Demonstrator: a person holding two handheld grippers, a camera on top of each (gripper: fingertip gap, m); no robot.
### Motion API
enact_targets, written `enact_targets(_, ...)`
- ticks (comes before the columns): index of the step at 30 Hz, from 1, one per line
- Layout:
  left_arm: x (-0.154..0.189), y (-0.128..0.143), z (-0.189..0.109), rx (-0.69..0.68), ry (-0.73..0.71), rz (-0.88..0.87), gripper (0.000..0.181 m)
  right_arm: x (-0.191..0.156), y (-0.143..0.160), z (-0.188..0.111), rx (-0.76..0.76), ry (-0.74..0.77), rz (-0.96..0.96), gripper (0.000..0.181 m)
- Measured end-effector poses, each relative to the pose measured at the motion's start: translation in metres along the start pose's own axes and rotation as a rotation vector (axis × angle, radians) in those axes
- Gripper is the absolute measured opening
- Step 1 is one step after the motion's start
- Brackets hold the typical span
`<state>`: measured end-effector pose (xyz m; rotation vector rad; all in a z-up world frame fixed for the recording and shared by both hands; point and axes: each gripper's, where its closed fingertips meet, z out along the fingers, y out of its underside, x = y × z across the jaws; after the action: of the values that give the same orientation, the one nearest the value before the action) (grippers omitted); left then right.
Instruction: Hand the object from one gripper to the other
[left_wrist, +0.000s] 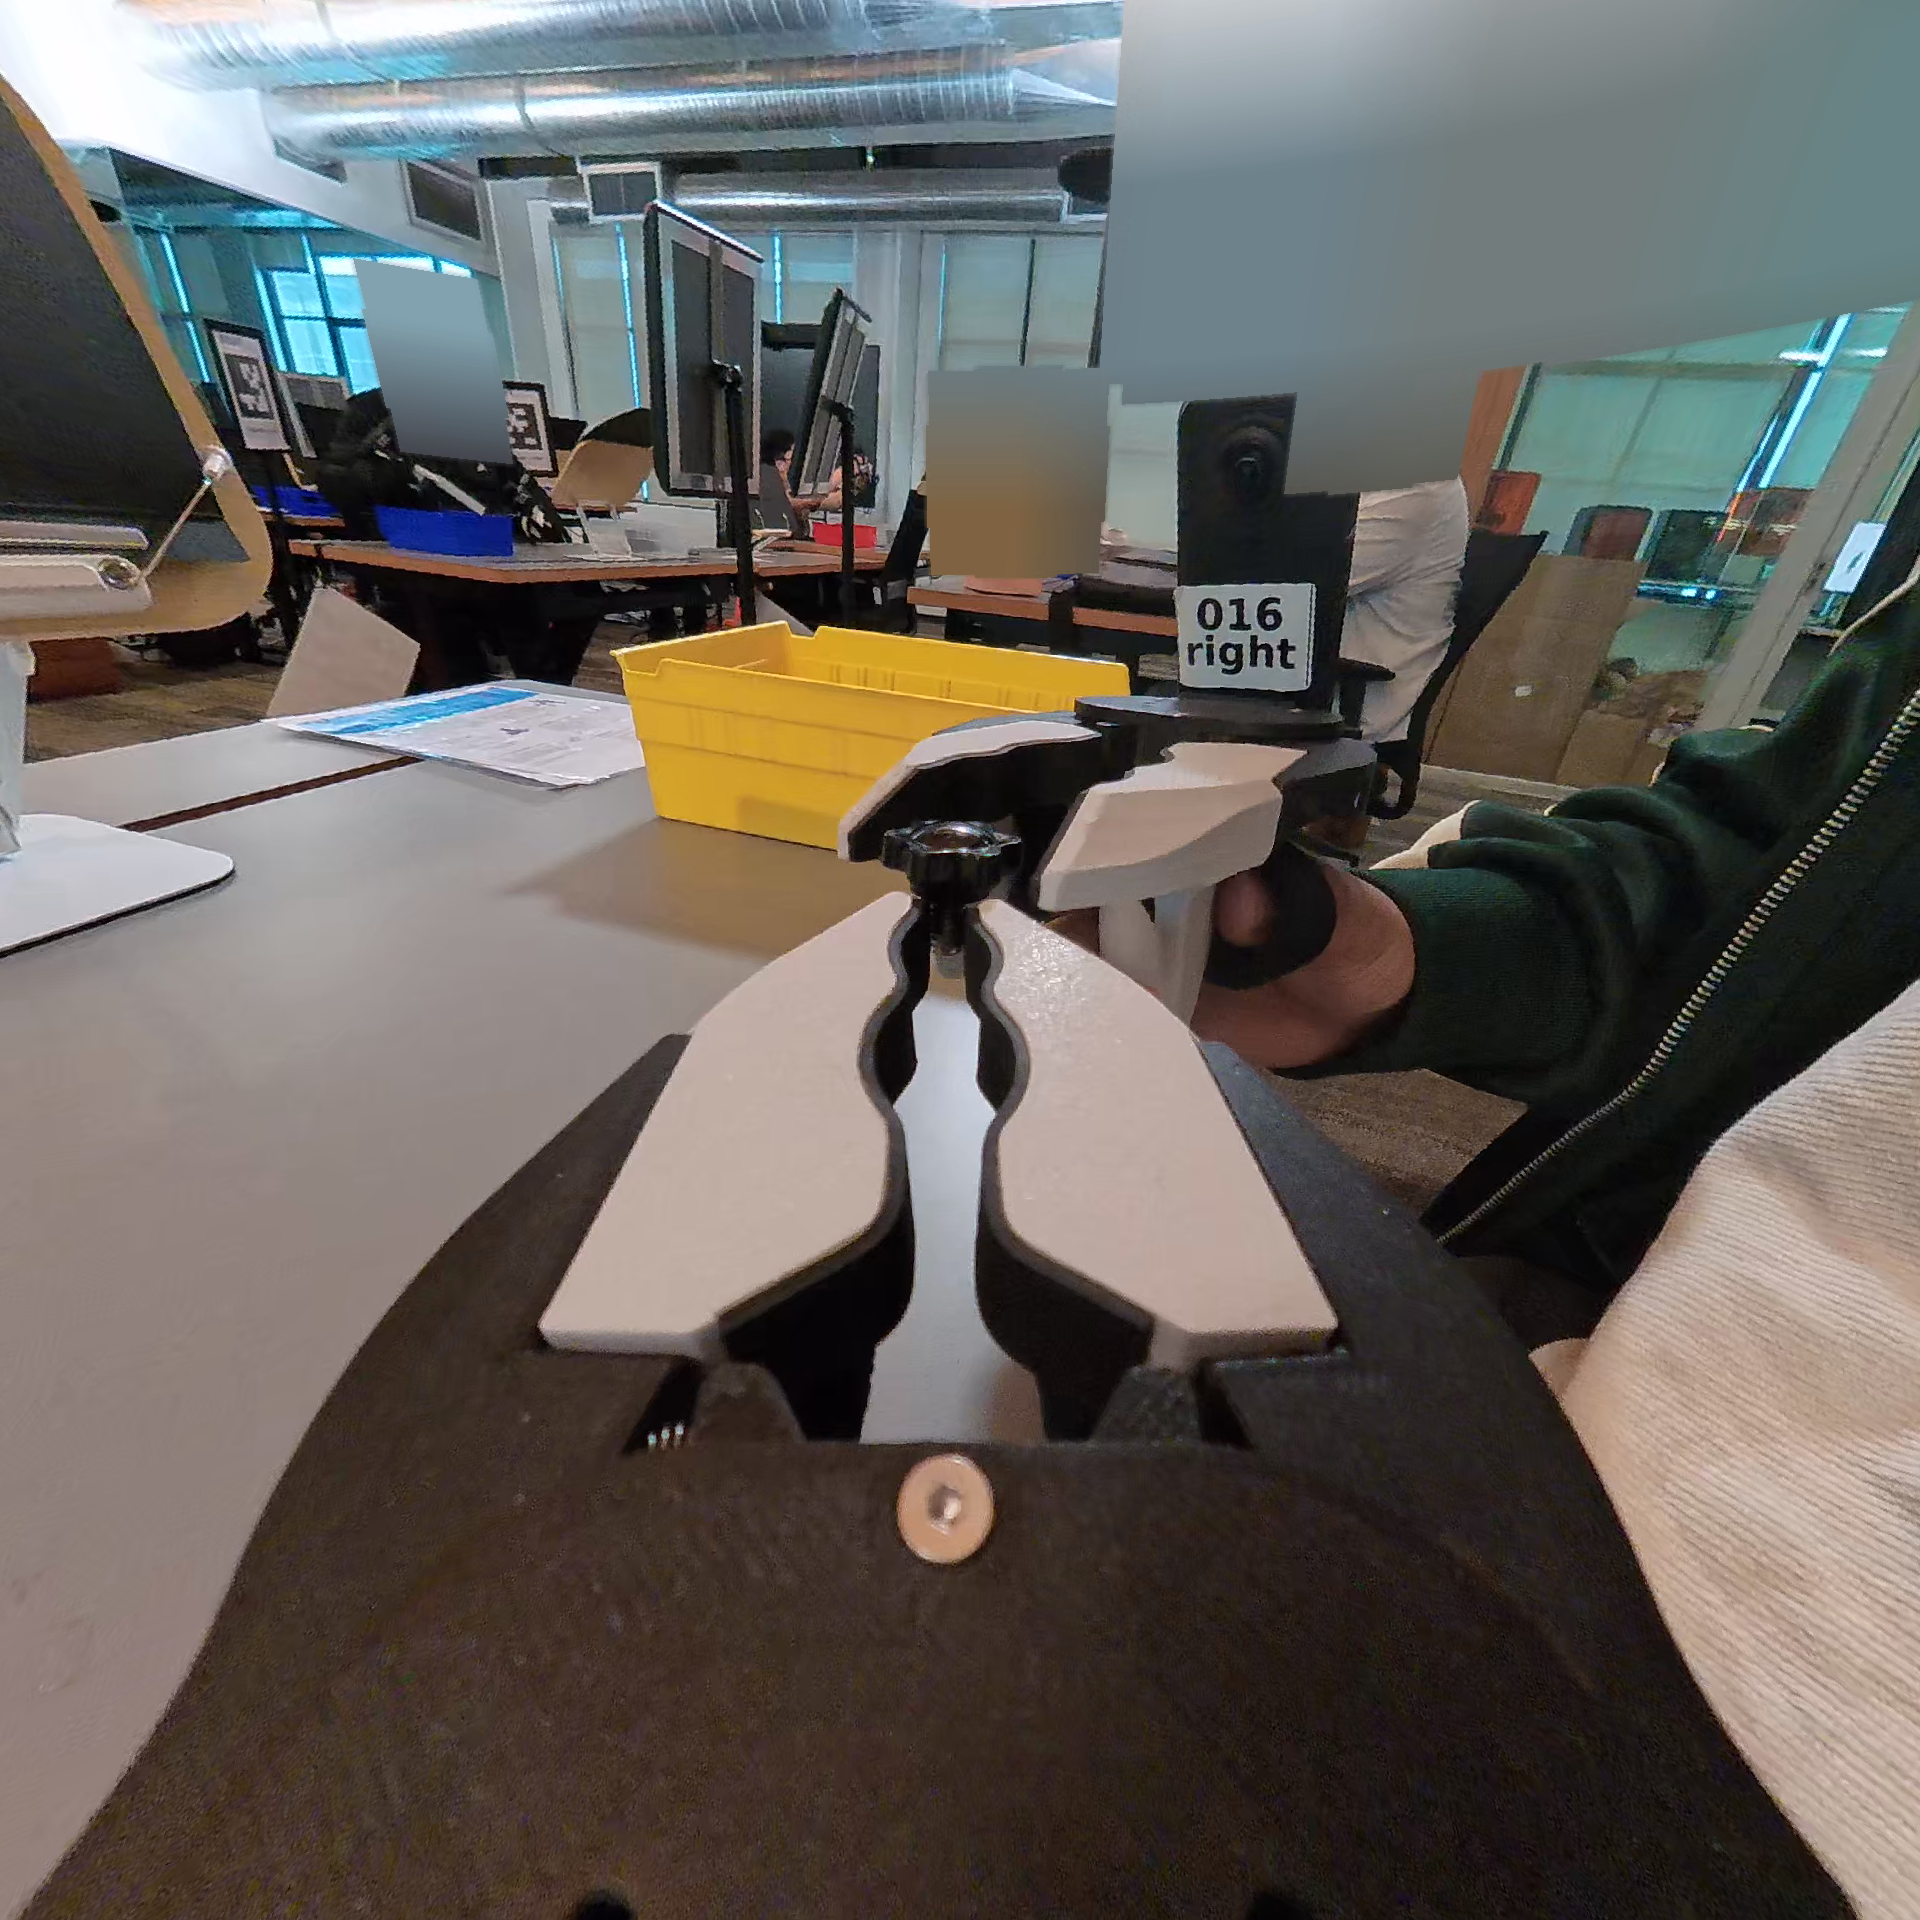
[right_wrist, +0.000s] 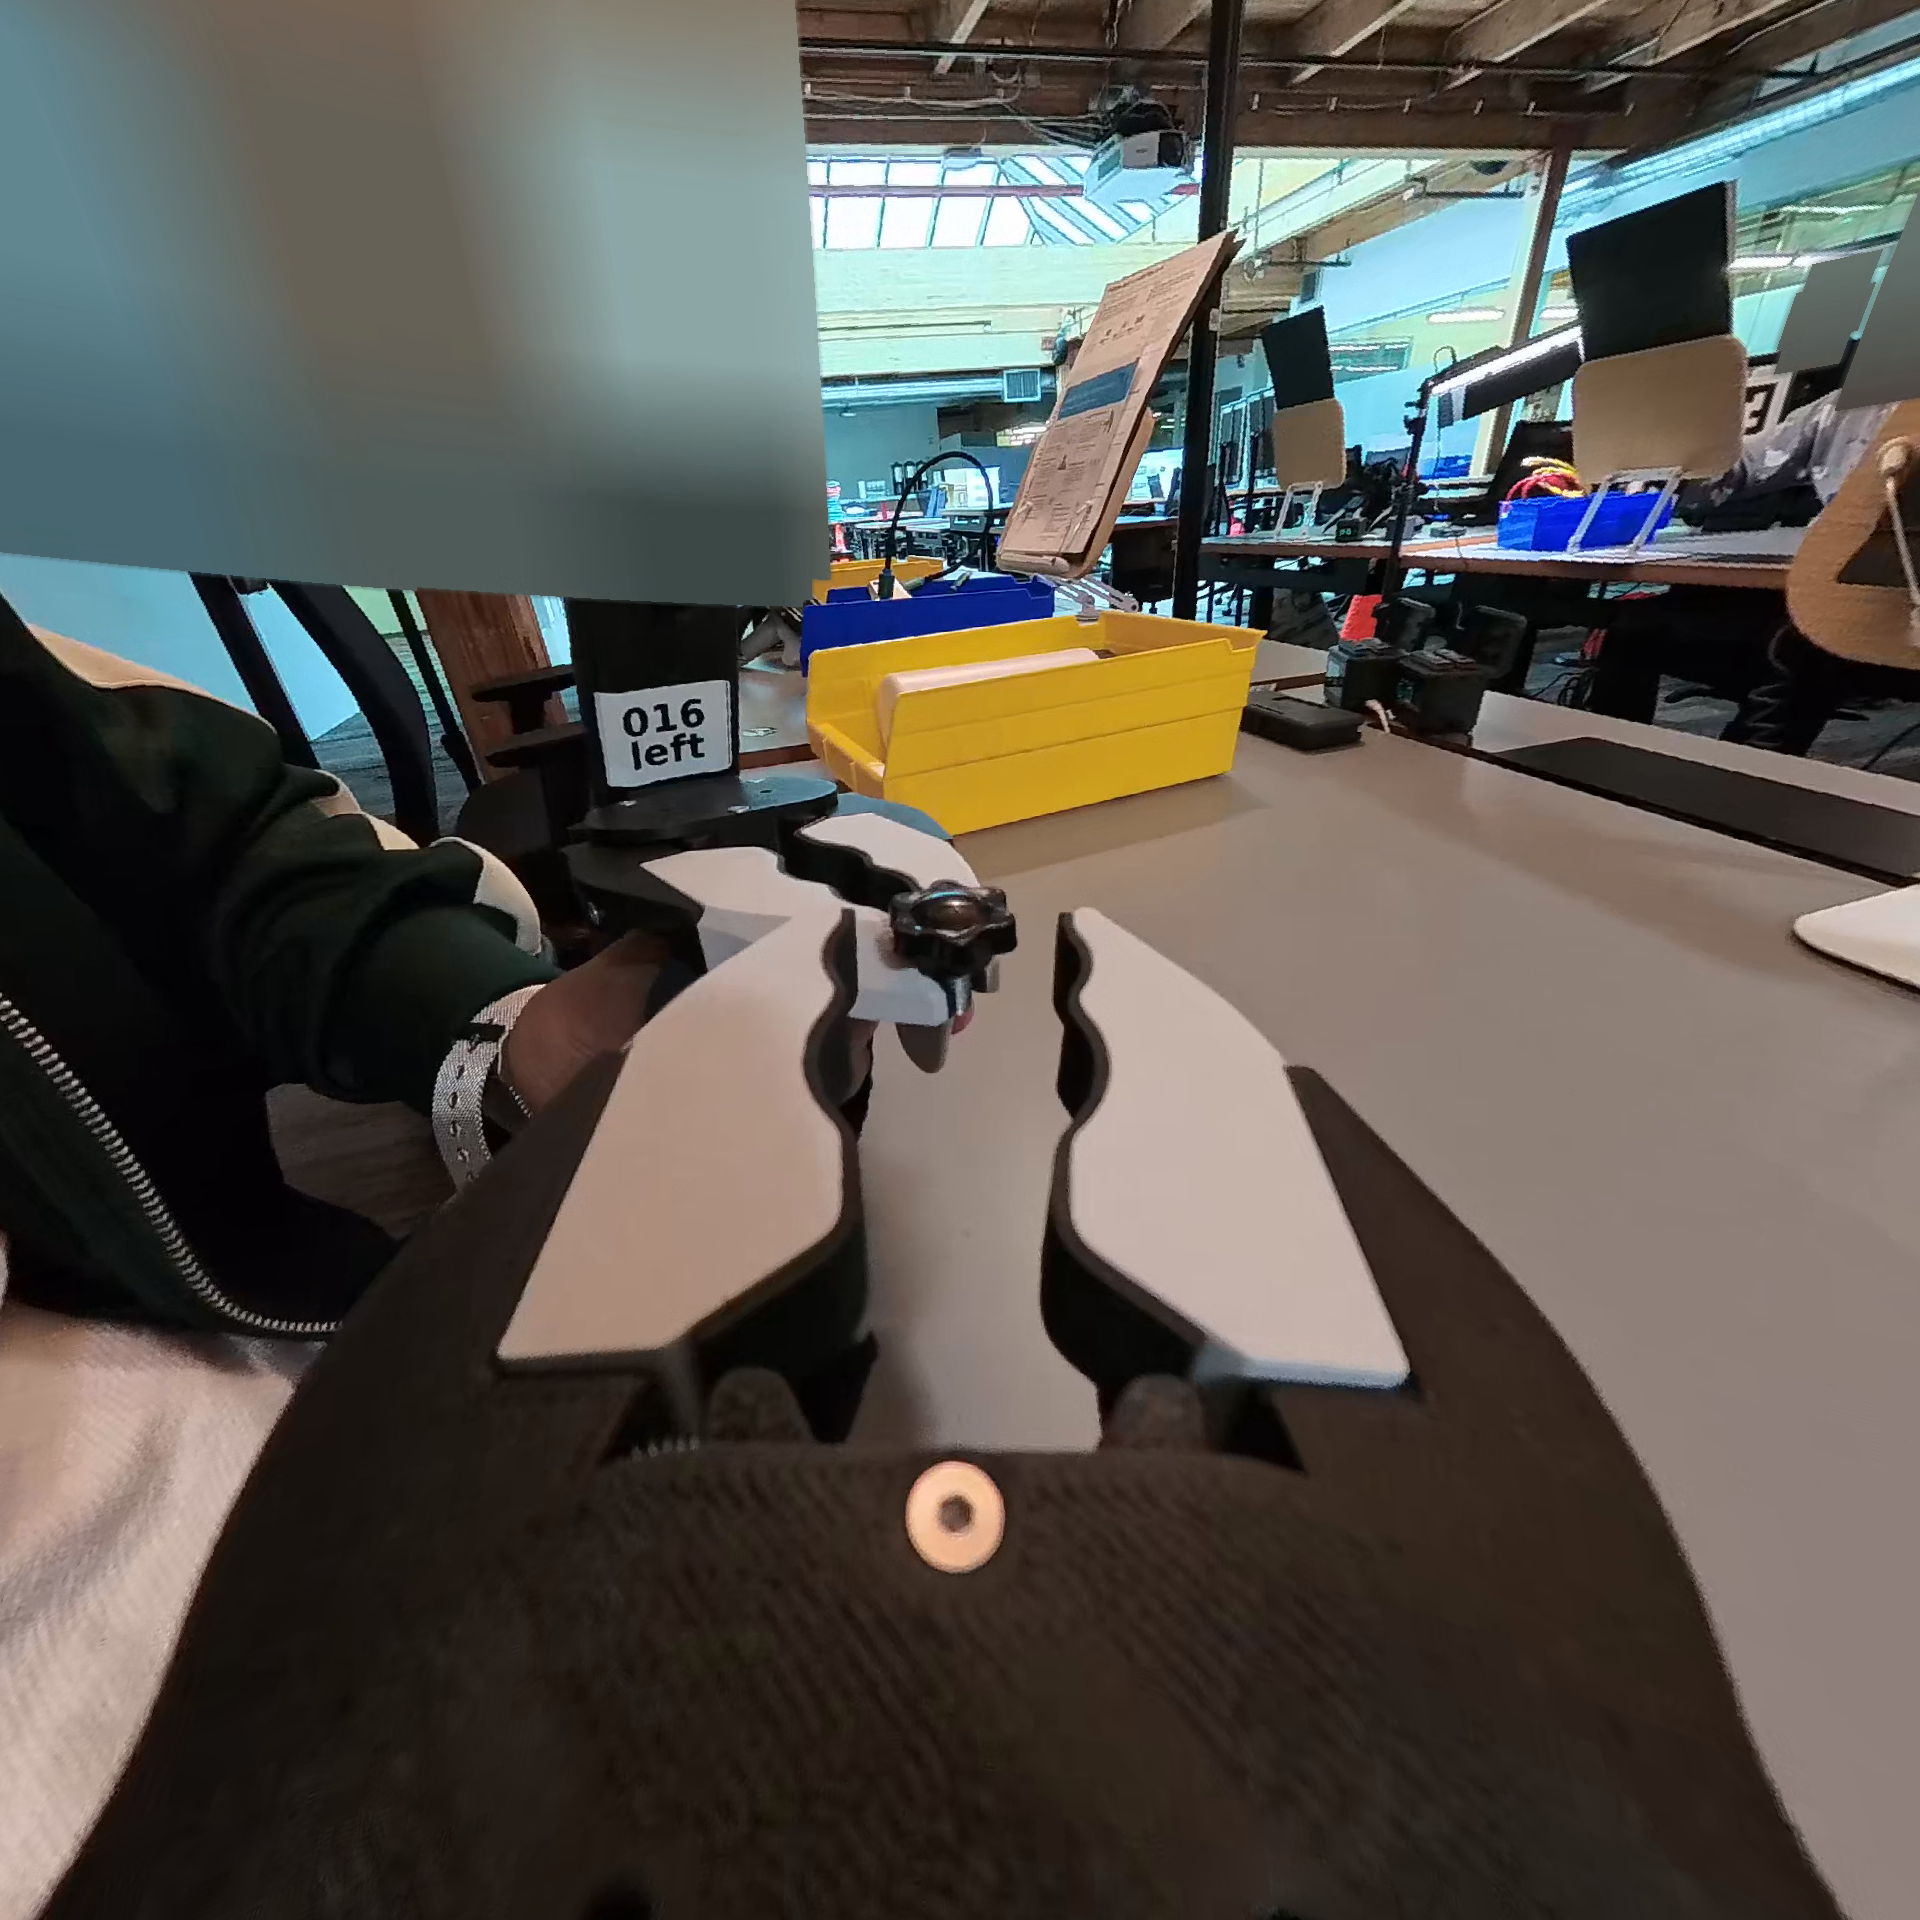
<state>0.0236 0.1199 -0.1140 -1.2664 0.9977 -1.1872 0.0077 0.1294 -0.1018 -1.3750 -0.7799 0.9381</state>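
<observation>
A small black star-shaped knob with a short metal bolt (left_wrist: 948, 850) is held above the grey table (left_wrist: 364, 1039). My left gripper (left_wrist: 942, 927) is shut on the bolt just under the knob head. My right gripper (left_wrist: 956, 857) comes in from the right, open, with one finger on each side of the knob. In the right wrist view the knob (right_wrist: 951, 920) sits between the tips of my open right gripper (right_wrist: 961, 935), not touched by them. The left gripper (right_wrist: 951, 971) reaches in from the left and pinches the bolt.
A yellow bin (left_wrist: 831, 727) stands on the table beyond the grippers; it also shows in the right wrist view (right_wrist: 1039, 717). Printed sheets (left_wrist: 468, 727) lie at the far left. A white monitor base (left_wrist: 104, 883) is at the left edge. A dark-sleeved arm (left_wrist: 1558, 935) holds the right gripper. My left and right fingertips are right by each other.
</observation>
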Motion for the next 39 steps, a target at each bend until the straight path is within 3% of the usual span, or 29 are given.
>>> enact_targets(14,0.007,0.000,0.000,-0.001,0.045,0.000,0.007,-0.006,-0.001,0.000,-0.004,-0.029,-0.025,0.023)
enact_targets(19,0.000,0.002,-0.002,-0.015,0.020,0.006,0.028,-0.003,-0.010,-0.007,0.055,-0.070,0.085,0.023)
enact_targets(22,-0.004,0.002,-0.005,-0.019,0.018,0.015,0.029,0.004,-0.012,-0.011,0.074,-0.074,0.183,0.023)
enact_targets(29,-0.013,0.001,-0.011,-0.027,0.004,0.024,0.030,0.003,-0.008,-0.010,0.050,-0.086,0.203,0.023)
enact_targets(32,-0.009,0.002,-0.012,-0.048,0.039,0.084,0.031,0.001,-0.006,-0.009,0.057,-0.149,0.338,0.023)
enact_targets(39,0.011,0.000,-0.010,-0.066,0.114,0.291,0.039,-0.004,0.001,-0.008,0.078,-0.385,0.896,0.023)
